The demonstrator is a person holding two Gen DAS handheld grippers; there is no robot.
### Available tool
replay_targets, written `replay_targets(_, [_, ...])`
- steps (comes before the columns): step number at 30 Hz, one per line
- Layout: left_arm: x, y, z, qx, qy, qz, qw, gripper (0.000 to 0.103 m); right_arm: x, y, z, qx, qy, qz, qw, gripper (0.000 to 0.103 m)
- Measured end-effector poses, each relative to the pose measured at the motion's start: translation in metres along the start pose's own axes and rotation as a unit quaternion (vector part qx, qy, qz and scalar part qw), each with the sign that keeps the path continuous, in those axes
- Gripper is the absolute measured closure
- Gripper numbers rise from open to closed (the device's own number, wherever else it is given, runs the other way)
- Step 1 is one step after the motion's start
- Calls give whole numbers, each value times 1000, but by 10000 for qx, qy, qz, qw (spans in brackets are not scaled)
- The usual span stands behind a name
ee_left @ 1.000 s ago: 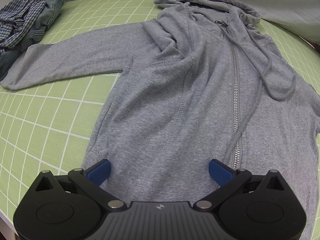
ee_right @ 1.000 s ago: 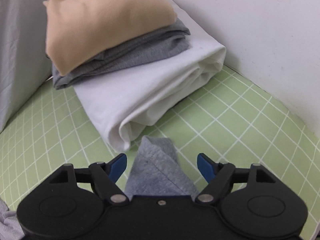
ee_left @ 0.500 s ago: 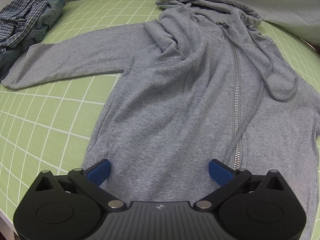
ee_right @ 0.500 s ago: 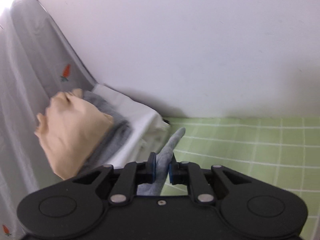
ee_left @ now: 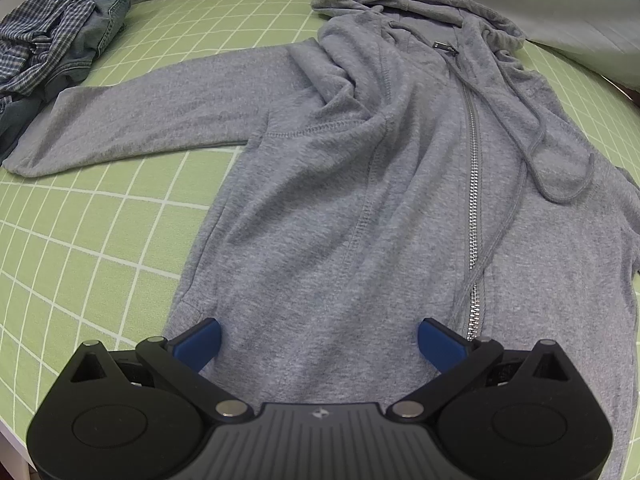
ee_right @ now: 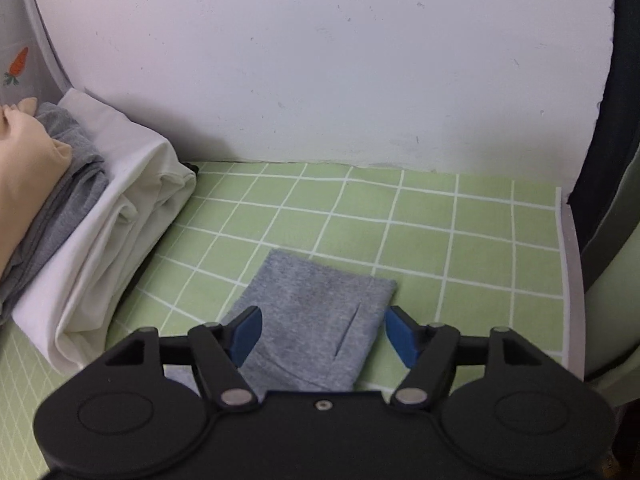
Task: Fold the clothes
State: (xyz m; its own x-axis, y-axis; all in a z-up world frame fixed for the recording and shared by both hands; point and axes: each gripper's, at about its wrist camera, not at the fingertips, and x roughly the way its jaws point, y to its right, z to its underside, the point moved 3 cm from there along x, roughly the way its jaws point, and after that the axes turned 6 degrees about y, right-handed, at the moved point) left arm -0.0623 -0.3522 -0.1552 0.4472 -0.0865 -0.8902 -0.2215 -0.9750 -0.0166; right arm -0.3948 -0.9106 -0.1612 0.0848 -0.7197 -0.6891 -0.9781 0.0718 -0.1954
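A grey zip hoodie [ee_left: 360, 184] lies spread face up on the green grid mat [ee_left: 80, 240], hood at the far end, one sleeve [ee_left: 152, 108] stretched out to the left. My left gripper [ee_left: 318, 340] hovers open over the hem, blue pads apart, nothing pinched. In the right wrist view the hoodie's other sleeve cuff [ee_right: 316, 312] lies flat on the mat. My right gripper [ee_right: 322, 332] straddles the cuff with its jaws opening, and the pads stand clear of the cloth.
A stack of folded clothes, tan on grey on white [ee_right: 100, 220], sits at the left by the white wall [ee_right: 320, 60]. A heap of plaid and denim garments [ee_left: 52, 40] lies at the far left. The mat's right edge [ee_right: 568, 280] is close by.
The right gripper closed on the sleeve cuff, carried it sideways and rolled, then opened; the cuff now lies flat on the mat. The left gripper and hoodie body stayed put.
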Motion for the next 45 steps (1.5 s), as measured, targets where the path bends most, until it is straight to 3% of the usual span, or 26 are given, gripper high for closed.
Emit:
replay_targets(7, [1,-2,0,-5,7,-3,10000,0,15,-5,-3,-454,-130,123,9988,26])
replay_targets(8, [1,-2,0,-5,4,-3,10000,0,15,-5,-3,-490,-129,105,9987,29])
replay_targets(10, [1,-3,0,-3,-2,-2,10000,0,12,-7,-2,-717,-78,62,9974,52])
replay_targets(12, [0,-3,0,3,-12,1,10000,0,9,-9,-2,-865,-74,-219,9960,93])
replay_targets(14, [0,-4,-1,9,-25,4,10000,0,7,-4,-4,-811,-4,-255,9964,94])
replay_targets(17, [1,-5,-1,10,-24,7,10000,0,3,14,-9,-533,281,68,9982,95])
replay_targets(19, [1,-6,0,4,-13,5,10000,0,2,28,-7,-222,312,216,9990,95])
replay_targets(22, [1,-6,-1,-5,-36,0,10000,0,4,33,-1,-265,252,263,9990,95])
replay_targets(23, [2,-6,-1,-9,-50,-1,10000,0,3,31,-1,-386,229,264,9986,93])
replay_targets(25, [2,-7,-2,-10,-59,0,10000,0,2,27,-1,-556,187,286,9979,79])
replay_targets(27, [2,-7,-1,-10,-48,1,10000,0,-2,23,-2,-662,203,282,9972,50])
replay_targets(30, [1,-8,0,-19,-10,10,10000,0,-20,13,0,-903,410,299,9946,26])
replay_targets(33, [-2,-9,1,-79,19,81,9999,0,-47,-5,12,-1283,590,-43,9900,5])
replay_targets(38, [-23,-26,8,-619,193,408,9971,0,-87,-37,53,-2008,327,-1062,9733,1])
replay_targets(45, [-60,-68,20,-724,466,191,9961,0,-147,-83,137,-2516,-294,-2181,9425,0])
